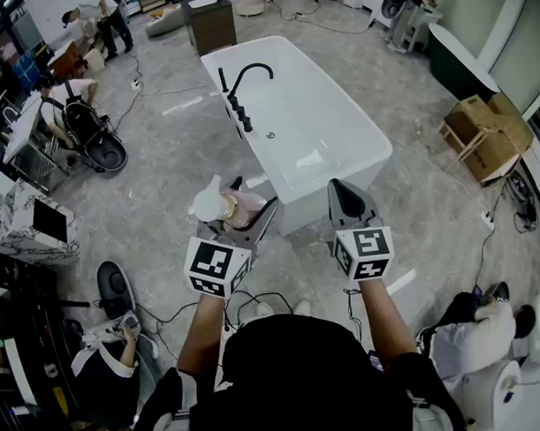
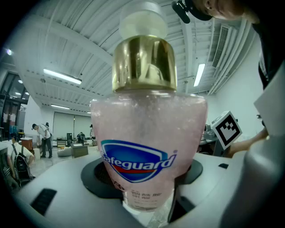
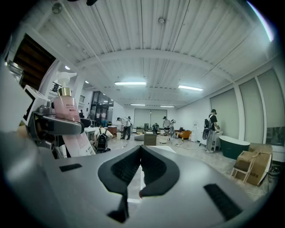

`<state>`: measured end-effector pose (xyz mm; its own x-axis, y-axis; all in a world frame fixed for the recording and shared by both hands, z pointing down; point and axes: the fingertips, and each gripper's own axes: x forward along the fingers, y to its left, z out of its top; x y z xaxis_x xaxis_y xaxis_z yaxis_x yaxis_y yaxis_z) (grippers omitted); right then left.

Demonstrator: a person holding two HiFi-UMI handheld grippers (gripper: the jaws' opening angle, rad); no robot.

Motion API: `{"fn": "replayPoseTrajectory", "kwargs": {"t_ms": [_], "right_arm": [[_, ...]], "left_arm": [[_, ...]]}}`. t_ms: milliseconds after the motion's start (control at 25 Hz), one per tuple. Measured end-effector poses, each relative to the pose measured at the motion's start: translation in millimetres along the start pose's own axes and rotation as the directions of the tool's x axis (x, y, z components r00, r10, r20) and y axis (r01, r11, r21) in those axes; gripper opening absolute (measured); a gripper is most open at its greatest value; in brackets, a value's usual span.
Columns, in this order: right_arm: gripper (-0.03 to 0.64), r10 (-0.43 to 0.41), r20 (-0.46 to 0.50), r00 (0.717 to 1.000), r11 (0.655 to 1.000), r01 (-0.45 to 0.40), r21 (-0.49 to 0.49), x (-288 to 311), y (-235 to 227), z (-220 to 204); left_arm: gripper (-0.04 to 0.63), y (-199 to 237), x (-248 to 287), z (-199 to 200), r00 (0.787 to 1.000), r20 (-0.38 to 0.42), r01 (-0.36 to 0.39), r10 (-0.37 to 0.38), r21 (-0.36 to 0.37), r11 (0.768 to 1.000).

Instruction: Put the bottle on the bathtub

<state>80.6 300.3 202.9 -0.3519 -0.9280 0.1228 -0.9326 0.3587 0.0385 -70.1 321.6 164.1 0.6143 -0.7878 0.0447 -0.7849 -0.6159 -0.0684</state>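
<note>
A pink soap bottle (image 1: 230,207) with a gold collar and white pump is clamped in my left gripper (image 1: 243,213), held in the air just short of the near end of the white bathtub (image 1: 356,159). In the left gripper view the bottle (image 2: 149,142) fills the frame, upright between the jaws, its blue label facing the camera. My right gripper (image 1: 347,199) hovers beside it to the right, over the tub's near corner, jaws pressed together with nothing between them. In the right gripper view the bottle (image 3: 67,107) appears at the left, and the right gripper (image 3: 140,171) is shut.
A black faucet (image 1: 243,83) stands on the tub's left rim. Cardboard boxes (image 1: 484,132) lie at the right, a stroller (image 1: 95,137) at the left. People sit on the floor near me at bottom left and bottom right. Cables trail across the grey floor.
</note>
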Motion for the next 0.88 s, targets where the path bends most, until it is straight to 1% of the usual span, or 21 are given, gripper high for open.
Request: {"fn": "replayPoseTrajectory", "kwargs": {"t_ms": [160, 480, 720, 880], "right_arm": [[0.023, 0.007, 0.005, 1.0, 1.0, -0.008, 0.03, 0, -4, -1], [0.023, 0.031, 0.003, 1.0, 0.999, -0.031, 0.035, -6, -19, -4], [0.023, 0.054, -0.003, 0.999, 0.998, -0.054, 0.04, -10, -33, -16], [0.023, 0.069, -0.028, 0.997, 0.997, -0.067, 0.049, -15, -43, -30]], "left_arm": [[0.316, -1, 3, 0, 1.0, -0.006, -0.007, 0.007, 0.005, 1.0], [0.316, -19, 12, 2, 1.0, -0.01, -0.019, 0.02, 0.011, 1.0], [0.317, -33, 20, -3, 0.999, -0.01, -0.037, 0.037, 0.007, 0.999], [0.318, -41, 23, -8, 0.998, -0.014, -0.057, 0.057, -0.003, 0.998]]}}
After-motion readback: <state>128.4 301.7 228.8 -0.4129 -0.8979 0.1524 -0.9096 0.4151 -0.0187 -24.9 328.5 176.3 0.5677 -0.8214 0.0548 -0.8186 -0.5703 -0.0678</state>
